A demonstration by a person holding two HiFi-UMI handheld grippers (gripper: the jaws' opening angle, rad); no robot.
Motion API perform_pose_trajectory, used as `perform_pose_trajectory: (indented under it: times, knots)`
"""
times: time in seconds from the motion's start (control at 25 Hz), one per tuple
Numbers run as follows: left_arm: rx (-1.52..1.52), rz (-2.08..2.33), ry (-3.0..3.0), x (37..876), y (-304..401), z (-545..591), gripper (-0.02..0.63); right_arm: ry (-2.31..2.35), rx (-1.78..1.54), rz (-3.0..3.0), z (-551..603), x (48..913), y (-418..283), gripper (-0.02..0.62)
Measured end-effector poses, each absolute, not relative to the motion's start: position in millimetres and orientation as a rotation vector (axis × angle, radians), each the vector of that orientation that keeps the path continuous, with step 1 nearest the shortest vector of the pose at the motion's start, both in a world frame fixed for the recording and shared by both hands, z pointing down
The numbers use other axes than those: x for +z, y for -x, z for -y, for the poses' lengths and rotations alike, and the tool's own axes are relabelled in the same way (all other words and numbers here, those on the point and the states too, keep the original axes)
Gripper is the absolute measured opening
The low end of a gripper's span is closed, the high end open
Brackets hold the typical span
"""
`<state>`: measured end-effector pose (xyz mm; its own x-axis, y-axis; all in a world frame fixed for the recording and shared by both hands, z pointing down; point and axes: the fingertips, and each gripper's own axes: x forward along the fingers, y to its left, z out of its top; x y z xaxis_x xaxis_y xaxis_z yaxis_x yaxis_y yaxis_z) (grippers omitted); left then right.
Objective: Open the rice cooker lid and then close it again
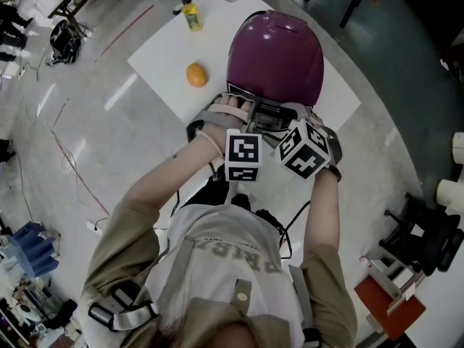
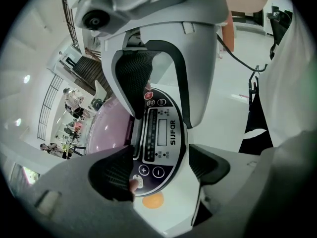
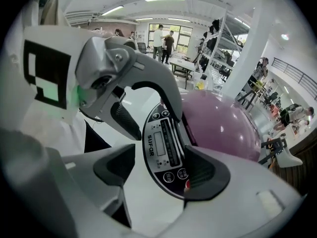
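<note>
Poised at the opening step, left gripper (image 2: 163, 171) and right gripper (image 3: 161, 167) both spread and empty over the control panel (image 2: 161, 133) of the rice cooker (image 1: 275, 67) on the white table (image 1: 163, 60), lid (image 3: 223, 123) apparently shut; next, likely pressing the lid release.

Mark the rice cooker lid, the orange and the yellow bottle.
rice cooker lid (image 1: 275, 56): head view, middle of the purple dome.
orange (image 1: 196, 75): head view, centre of the fruit.
yellow bottle (image 1: 192, 19): head view, its yellow body below the dark cap.
</note>
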<state>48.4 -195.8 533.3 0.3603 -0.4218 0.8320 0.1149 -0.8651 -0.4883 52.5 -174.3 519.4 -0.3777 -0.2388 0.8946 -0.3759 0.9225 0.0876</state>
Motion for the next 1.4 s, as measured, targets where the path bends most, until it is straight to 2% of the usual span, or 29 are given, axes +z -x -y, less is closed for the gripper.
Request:
perform_pose_trajectory:
  times: [1.4]
  knots:
    - [-1.467, -0.371, 2.264, 531.9, -50.8, 203.3, 0.380, -0.543, 0.241, 2.047, 183.5, 516.4, -48.3, 0.307]
